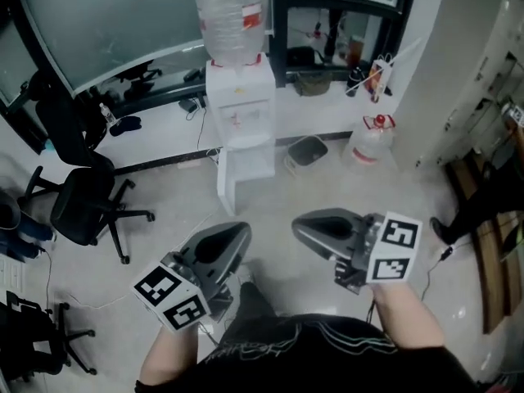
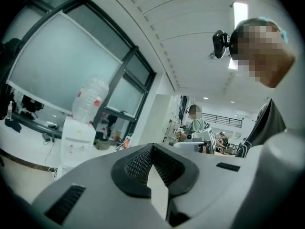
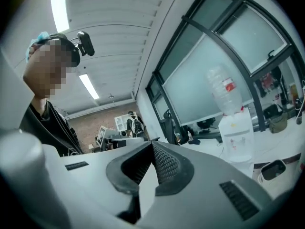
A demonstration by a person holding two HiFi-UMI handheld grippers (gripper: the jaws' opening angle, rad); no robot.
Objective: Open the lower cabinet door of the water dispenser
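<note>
Lower cabinet door [image 1: 246,170] sits well ahead, betw. your left gripper [image 1: 237,236] and right gripper [image 1: 300,226], left prob. nearer; both pressed together, empty.

A pale, glossy tiled floor [image 1: 327,195] is seen in the head view. A white water dispenser [image 1: 239,113] is stood on it, backed against a low white ledge [image 1: 164,129] under the windows. To the dispenser's right, a grey bin [image 1: 308,150] and a clear water jug [image 1: 370,142] with a red cap are set on the floor near the ledge. A black office chair [image 1: 82,207] is parked at the left, and a second chair [image 1: 33,334] is placed at the lower left corner. Small dark items are laid on the ledge.
</note>
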